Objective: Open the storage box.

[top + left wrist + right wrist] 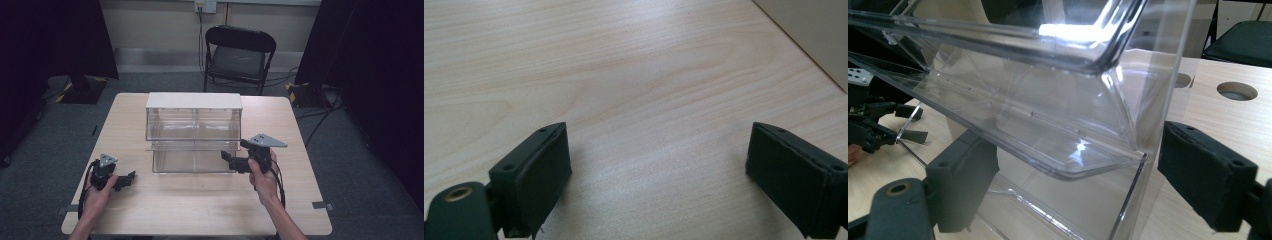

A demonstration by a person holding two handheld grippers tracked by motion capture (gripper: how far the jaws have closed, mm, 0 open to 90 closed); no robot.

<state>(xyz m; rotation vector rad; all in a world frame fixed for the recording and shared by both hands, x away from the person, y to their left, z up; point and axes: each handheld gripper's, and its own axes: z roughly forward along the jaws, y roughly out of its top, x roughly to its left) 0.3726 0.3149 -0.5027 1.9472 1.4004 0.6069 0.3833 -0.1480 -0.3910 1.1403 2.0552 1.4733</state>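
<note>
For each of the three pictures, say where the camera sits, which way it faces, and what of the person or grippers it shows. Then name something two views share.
High view: above the person's side, facing forward and down on the table; shows both forearms, left gripper, right gripper.
Left gripper view: rides the left gripper, facing bare tabletop between open jaws.
Right gripper view: rides the right gripper, facing the clear plastic bin between open jaws.
Shared: the bin in high and right gripper views.

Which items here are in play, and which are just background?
In play:
clear acrylic two-tier bin
right gripper, open at the bin's corner
left gripper, open over bare wood

Background:
black folding chair
light wooden table
</note>
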